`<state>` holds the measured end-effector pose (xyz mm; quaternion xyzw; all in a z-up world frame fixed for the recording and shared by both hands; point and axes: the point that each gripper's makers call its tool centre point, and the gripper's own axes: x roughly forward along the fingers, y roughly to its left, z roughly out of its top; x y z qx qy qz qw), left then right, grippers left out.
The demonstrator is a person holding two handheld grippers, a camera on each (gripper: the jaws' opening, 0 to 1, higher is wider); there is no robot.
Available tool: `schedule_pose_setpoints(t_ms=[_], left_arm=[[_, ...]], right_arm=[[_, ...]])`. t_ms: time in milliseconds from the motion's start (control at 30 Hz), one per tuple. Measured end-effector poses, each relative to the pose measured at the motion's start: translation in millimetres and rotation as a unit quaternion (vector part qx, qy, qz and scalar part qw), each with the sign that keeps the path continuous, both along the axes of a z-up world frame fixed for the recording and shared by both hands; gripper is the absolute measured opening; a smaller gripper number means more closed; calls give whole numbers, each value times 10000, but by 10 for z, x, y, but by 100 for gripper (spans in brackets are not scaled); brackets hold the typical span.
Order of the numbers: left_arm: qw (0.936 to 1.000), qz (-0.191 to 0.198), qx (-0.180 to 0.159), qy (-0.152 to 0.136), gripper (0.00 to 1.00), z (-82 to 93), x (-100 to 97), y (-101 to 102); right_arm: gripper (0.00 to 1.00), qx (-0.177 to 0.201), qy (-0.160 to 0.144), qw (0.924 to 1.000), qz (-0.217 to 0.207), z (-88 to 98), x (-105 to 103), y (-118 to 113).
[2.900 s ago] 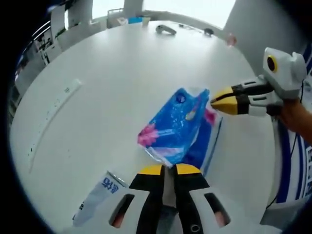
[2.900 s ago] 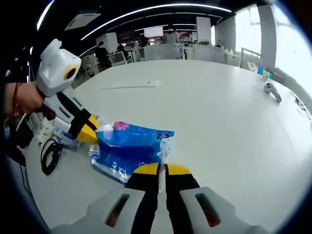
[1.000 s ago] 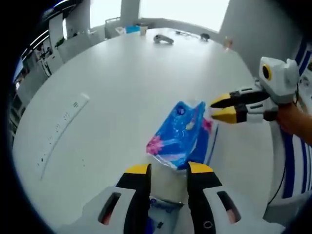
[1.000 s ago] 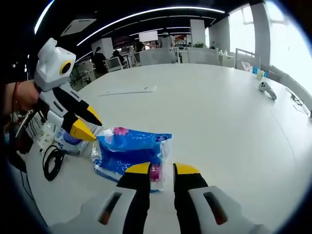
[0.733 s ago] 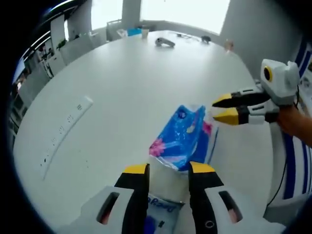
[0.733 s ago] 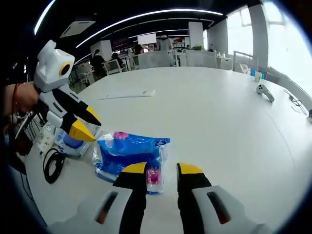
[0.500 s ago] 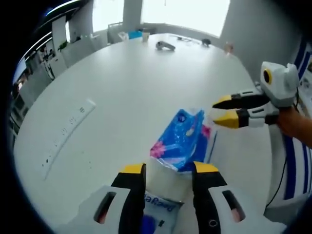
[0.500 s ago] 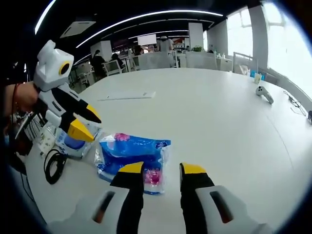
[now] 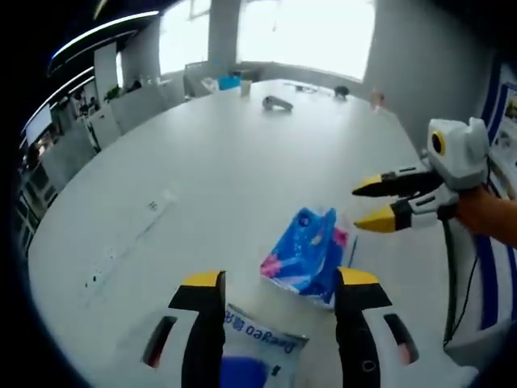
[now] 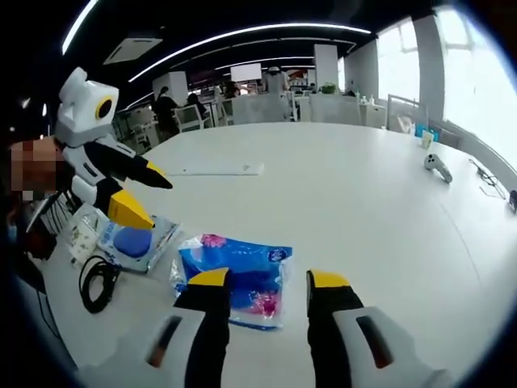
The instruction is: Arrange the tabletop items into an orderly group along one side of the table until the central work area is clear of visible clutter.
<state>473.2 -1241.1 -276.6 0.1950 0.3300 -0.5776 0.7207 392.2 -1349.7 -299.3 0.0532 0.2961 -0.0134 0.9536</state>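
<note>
Two claws, left claw (image 9: 279,281) and right claw (image 10: 269,280), both spread wide and holding nothing, hover over the blue tissue pack (image 10: 237,277) lying flat on the white table (image 10: 355,210), beside a smaller blue packet (image 10: 133,242) near the edge.

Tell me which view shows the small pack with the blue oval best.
The right gripper view: the small pack lies flat with its blue oval face showing, beside the blue tissue pack. In the left gripper view the small pack sits between that gripper's own jaws, partly cut off at the bottom.
</note>
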Motion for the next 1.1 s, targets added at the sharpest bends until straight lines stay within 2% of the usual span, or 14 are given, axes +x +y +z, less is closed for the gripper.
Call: schedule_pose_setpoints(t_ms=[133,200,267,600,1100], left_arm=[[10000,18,-7,17,52,23,-7,74],[10000,40,-18,-52,54,40,1,114],[9999,129,-33,14,58,64,1,146],[9990,338,-220,-191,63,273,38,334],[9971,600,-305,-361,65,401,39,735]], right_arm=[[37,3,-48,10000,48,27,24,36],[38,6,-81,9999,64,56,34,67],[41,-18,-108,9999,74,86,43,104],[49,-5,-213,9997,130,180,97,274],[49,51,-366,9980,511,355,201,749]])
